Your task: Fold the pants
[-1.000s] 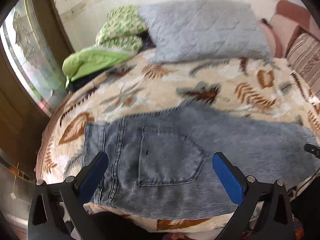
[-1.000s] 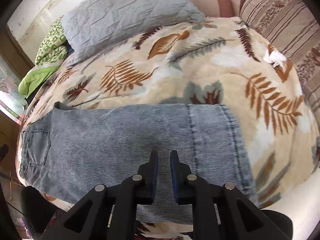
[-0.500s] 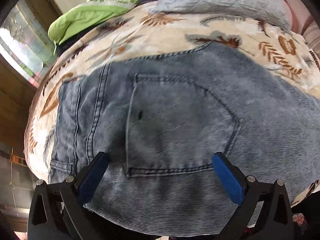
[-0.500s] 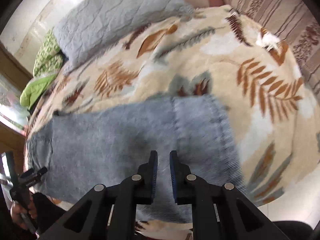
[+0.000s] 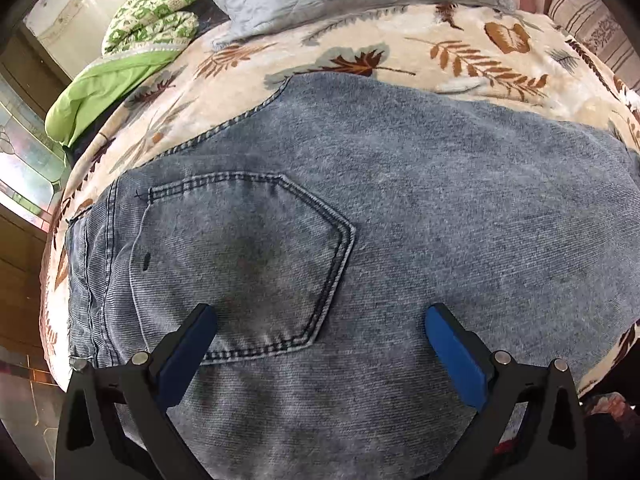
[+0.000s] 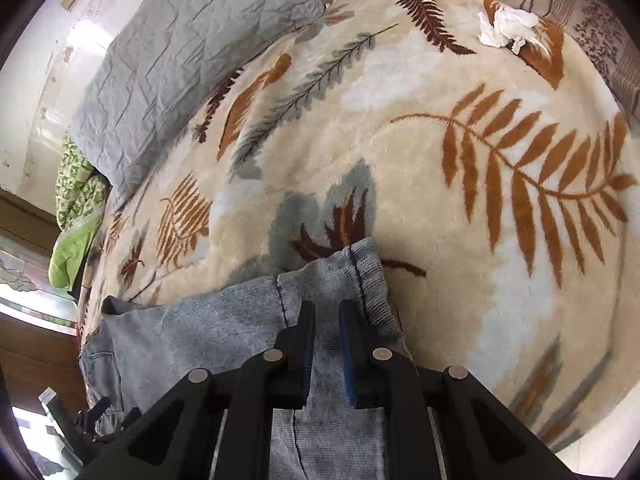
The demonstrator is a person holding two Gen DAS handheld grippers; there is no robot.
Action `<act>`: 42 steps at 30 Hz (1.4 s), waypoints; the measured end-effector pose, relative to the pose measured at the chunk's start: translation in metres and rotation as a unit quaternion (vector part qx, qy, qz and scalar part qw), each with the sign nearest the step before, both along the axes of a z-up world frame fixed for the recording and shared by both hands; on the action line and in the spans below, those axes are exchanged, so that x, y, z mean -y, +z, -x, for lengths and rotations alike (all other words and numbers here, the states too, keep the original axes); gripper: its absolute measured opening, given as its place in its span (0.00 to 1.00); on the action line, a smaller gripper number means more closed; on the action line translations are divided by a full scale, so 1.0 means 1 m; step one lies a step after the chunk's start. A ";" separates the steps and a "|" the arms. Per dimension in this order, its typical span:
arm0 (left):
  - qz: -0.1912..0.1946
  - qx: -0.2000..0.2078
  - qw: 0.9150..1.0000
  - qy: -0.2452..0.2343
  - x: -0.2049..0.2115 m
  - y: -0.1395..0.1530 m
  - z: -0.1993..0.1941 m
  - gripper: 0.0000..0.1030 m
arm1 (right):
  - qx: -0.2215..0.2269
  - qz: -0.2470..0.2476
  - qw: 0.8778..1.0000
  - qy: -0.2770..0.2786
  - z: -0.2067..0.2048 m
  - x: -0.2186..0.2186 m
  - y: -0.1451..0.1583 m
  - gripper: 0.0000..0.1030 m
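In the left wrist view the left gripper (image 5: 320, 344) fills the bottom of the frame, its jaws spread wide and holding nothing, poised over the seat of the jeans (image 5: 360, 240) with the back pocket (image 5: 240, 264) between the blue pads. In the right wrist view the right gripper (image 6: 326, 332) sits at bottom centre, jaws nearly together, with the hem end of the jeans (image 6: 340, 280) lying under and between them; whether they pinch the cloth I cannot tell. The jeans lie flat on a leaf-patterned blanket (image 6: 400, 140) covering the bed. Beyond, a grey pillow (image 6: 180, 60) lies at upper left, a crumpled tissue (image 6: 506, 26) at upper right.
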State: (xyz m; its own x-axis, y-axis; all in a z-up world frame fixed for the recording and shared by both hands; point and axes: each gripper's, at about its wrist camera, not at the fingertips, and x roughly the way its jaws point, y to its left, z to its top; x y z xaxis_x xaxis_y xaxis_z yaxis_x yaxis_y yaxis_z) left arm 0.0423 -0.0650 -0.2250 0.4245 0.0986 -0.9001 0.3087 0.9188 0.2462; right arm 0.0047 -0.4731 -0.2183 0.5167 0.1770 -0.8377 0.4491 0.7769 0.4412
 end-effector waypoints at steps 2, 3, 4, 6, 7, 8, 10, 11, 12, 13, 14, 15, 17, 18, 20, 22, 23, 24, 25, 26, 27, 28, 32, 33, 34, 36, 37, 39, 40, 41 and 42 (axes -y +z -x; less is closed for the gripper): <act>-0.013 -0.001 1.000 0.002 0.002 0.004 0.001 1.00 | 0.002 0.010 1.000 0.000 0.010 0.001 0.008 0.15; -0.016 0.002 1.000 0.000 0.005 0.006 0.003 1.00 | 0.003 0.012 1.000 -0.002 0.017 0.001 0.011 0.16; -0.014 0.005 1.000 -0.005 0.009 0.009 0.005 1.00 | 0.009 0.008 1.000 -0.002 0.025 0.002 0.015 0.17; -0.007 0.008 1.000 -0.015 0.013 0.013 0.009 1.00 | 0.023 -0.003 1.000 0.006 0.042 0.001 0.024 0.17; -0.004 0.009 1.000 -0.022 0.018 0.015 0.011 1.00 | 0.027 -0.004 1.000 0.010 0.050 0.000 0.028 0.17; -0.001 0.010 0.999 -0.031 0.025 0.016 0.012 1.00 | 0.029 -0.005 0.999 0.014 0.057 -0.003 0.030 0.17; -0.004 0.010 0.999 -0.045 0.038 0.016 0.013 1.00 | 0.026 -0.009 0.999 0.026 0.067 -0.008 0.028 0.17; -0.007 0.007 0.999 -0.051 0.044 0.014 0.013 1.00 | 0.020 -0.011 0.999 0.031 0.072 -0.011 0.024 0.16; -0.008 0.004 0.998 -0.055 0.048 0.011 0.013 1.00 | 0.012 -0.008 0.999 0.034 0.074 -0.012 0.018 0.15; -0.010 0.001 0.998 -0.058 0.051 0.008 0.011 1.00 | 0.003 -0.002 0.999 0.033 0.076 -0.012 0.011 0.15; -0.014 -0.004 0.998 -0.059 0.053 0.004 0.010 1.00 | -0.001 0.000 1.000 0.031 0.077 -0.011 0.003 0.15; -0.014 -0.009 0.998 -0.058 0.054 -0.001 0.009 1.00 | 0.007 -0.006 1.000 0.028 0.080 -0.009 -0.002 0.15; 0.003 -0.013 0.998 -0.054 0.052 -0.002 0.007 1.00 | 0.027 -0.012 0.999 0.022 0.084 -0.005 -0.007 0.15; 0.011 -0.020 0.998 -0.051 0.051 -0.003 0.004 1.00 | 0.027 -0.013 0.999 0.023 0.084 -0.005 -0.007 0.15; 0.018 -0.030 0.998 -0.045 0.047 -0.003 0.002 1.00 | 0.023 -0.016 0.999 0.025 0.084 -0.004 -0.003 0.15; 0.009 -0.030 0.999 -0.041 0.047 -0.002 0.002 1.00 | 0.030 -0.034 0.999 0.017 0.088 0.002 0.001 0.15; 0.000 -0.027 0.999 -0.040 0.048 0.000 0.003 1.00 | 0.043 -0.051 0.998 0.006 0.092 0.007 0.004 0.15; -0.006 -0.025 0.999 -0.040 0.050 0.001 0.004 1.00 | 0.055 -0.068 0.996 -0.004 0.096 0.012 0.005 0.15; -0.007 -0.024 0.999 -0.041 0.051 0.004 0.005 1.00 | 0.062 -0.083 0.994 -0.013 0.099 0.017 0.006 0.15; -0.001 -0.025 0.999 -0.044 0.053 0.008 0.006 1.00 | 0.064 -0.098 0.993 -0.022 0.102 0.022 0.006 0.15; 0.008 -0.027 0.999 -0.046 0.056 0.011 0.005 1.00 | 0.061 -0.107 0.992 -0.030 0.106 0.027 0.006 0.15; 0.017 -0.031 0.998 -0.049 0.060 0.014 0.005 1.00 | 0.057 -0.113 0.991 -0.037 0.110 0.030 0.004 0.15; 0.036 -0.041 0.996 -0.070 0.087 0.023 0.004 1.00 | 0.054 -0.156 0.985 -0.050 0.123 0.041 -0.006 0.19; 0.037 -0.043 0.995 -0.076 0.095 0.024 0.003 1.00 | 0.052 -0.161 0.984 -0.055 0.125 0.043 -0.008 0.23; 0.038 -0.044 0.995 -0.084 0.104 0.024 0.003 1.00 | 0.051 -0.162 0.984 -0.059 0.125 0.044 -0.008 0.27; 0.036 -0.043 0.994 -0.096 0.121 0.024 0.003 1.00 | 0.050 -0.155 0.985 -0.063 0.128 0.046 -0.009 0.62; 0.036 -0.044 0.993 -0.102 0.129 0.024 0.003 1.00 | 0.056 -0.158 0.984 -0.064 0.130 0.047 -0.009 0.64; 0.040 -0.049 0.992 -0.108 0.142 0.023 0.002 1.00 | 0.072 -0.178 0.979 -0.064 0.136 0.049 -0.010 0.64; 0.044 -0.055 0.991 -0.110 0.149 0.022 0.001 1.00 | 0.077 -0.194 0.976 -0.061 0.138 0.050 -0.012 0.64; 0.046 -0.058 0.991 -0.111 0.155 0.020 0.000 1.00 | 0.081 -0.209 0.973 -0.060 0.139 0.051 -0.015 0.64; 0.047 -0.060 0.991 -0.113 0.161 0.018 -0.002 1.00 | 0.085 -0.224 0.969 -0.061 0.142 0.052 -0.019 0.64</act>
State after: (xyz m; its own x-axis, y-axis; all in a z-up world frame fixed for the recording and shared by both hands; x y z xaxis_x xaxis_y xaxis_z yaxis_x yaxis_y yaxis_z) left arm 0.0442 -0.2263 -0.2073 0.3149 -0.0727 -0.9463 0.5305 0.8402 0.1120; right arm -0.1369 -0.5248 -0.2369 0.6808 0.4326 -0.5911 0.4164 0.4353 0.7982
